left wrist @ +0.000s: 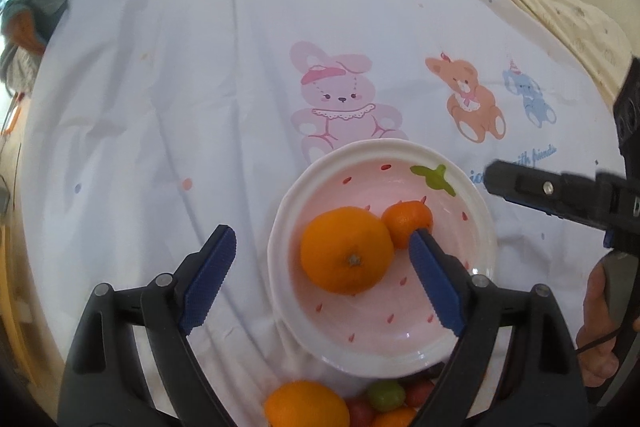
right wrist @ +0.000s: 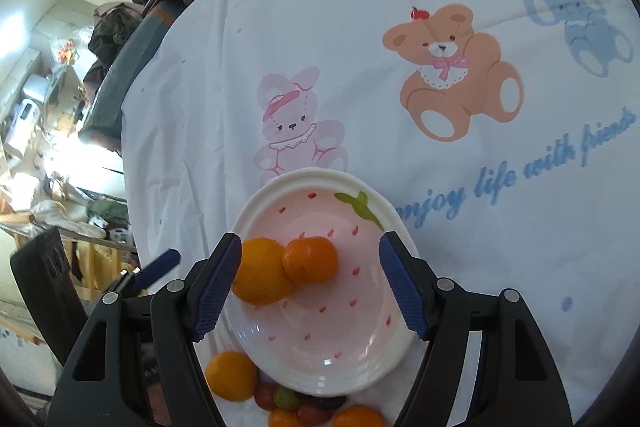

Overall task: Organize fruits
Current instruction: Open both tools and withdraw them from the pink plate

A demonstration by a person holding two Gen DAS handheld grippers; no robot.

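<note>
Both tongs, left (left wrist: 322, 239) and right (right wrist: 310, 247), gape empty over plate (left wrist: 476, 223); two oranges (left wrist: 346, 251) in, loose fruit pile (right wrist: 288, 397) (grapes too) waits

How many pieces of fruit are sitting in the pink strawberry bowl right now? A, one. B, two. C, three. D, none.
B: the pink bowl holds a large orange and a smaller tangerine touching it; the other fruit lies on the cloth outside the rim.

Both wrist views above shared bowl (left wrist: 486, 227)
</note>
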